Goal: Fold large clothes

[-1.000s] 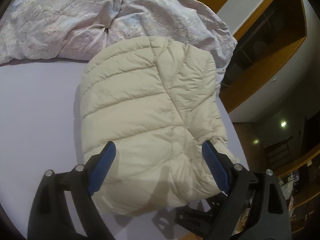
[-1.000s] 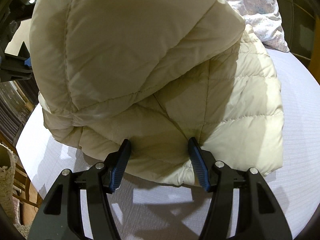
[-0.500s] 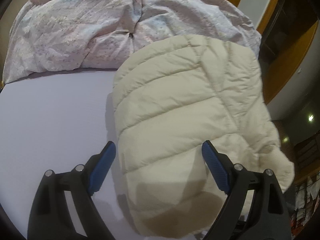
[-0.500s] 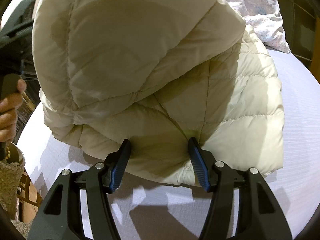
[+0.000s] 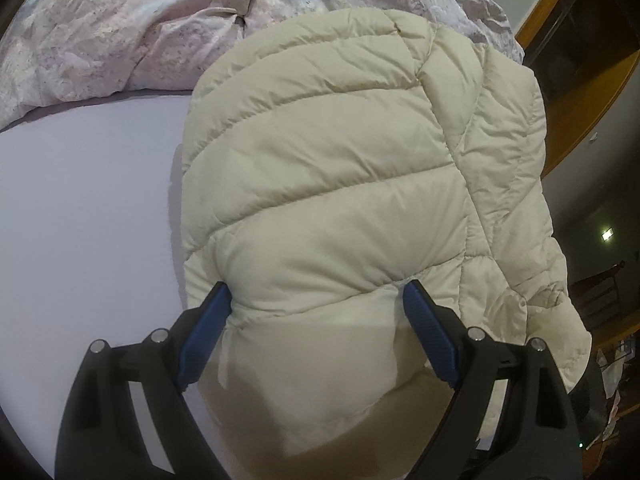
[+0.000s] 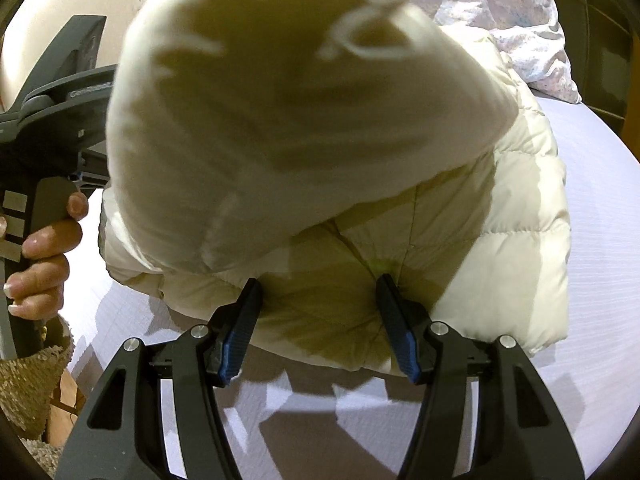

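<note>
A cream quilted puffer jacket (image 5: 340, 168) lies folded on the pale lilac bed sheet (image 5: 80, 200). My left gripper (image 5: 316, 320) is open, its blue pads either side of a raised fold at the jacket's near edge. In the right wrist view the jacket (image 6: 500, 248) has a blurred upper fold (image 6: 288, 112) lifted over the lower layer. My right gripper (image 6: 320, 312) is open, its pads straddling the near edge of the lower layer. The left gripper's body and the hand holding it (image 6: 44, 236) show at the left.
A crumpled floral duvet (image 5: 140, 28) lies at the far side of the bed, also in the right wrist view (image 6: 520, 20). Wooden furniture (image 5: 580, 80) stands beyond the bed's right edge. A woven basket (image 6: 32, 380) sits beside the bed, low left.
My left gripper moved forward onto the jacket's near edge, and the upper fold rose and swung over. The right gripper stayed in place, open.
</note>
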Available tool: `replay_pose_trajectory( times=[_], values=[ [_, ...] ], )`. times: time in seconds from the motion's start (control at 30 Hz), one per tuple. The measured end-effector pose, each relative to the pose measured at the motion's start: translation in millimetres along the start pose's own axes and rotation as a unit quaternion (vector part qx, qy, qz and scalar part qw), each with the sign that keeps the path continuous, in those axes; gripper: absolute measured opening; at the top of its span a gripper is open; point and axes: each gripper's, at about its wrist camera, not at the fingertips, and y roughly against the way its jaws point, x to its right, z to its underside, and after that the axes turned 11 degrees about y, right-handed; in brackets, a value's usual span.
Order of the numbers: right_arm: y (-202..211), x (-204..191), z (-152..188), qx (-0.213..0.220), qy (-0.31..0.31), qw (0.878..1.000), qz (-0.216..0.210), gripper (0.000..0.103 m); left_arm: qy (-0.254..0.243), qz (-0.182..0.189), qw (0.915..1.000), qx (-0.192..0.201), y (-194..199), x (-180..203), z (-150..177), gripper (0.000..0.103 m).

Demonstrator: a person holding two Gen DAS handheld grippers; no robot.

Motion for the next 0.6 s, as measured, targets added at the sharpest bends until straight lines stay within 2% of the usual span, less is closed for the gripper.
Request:
replay_pose_trajectory(
  times=[0.6],
  values=[
    [-5, 12, 3, -0.004, -0.006, 1.000, -0.004, 0.061, -0.007, -0.024, 0.9996, -0.012, -22, 15, 7, 0.090]
  ],
)
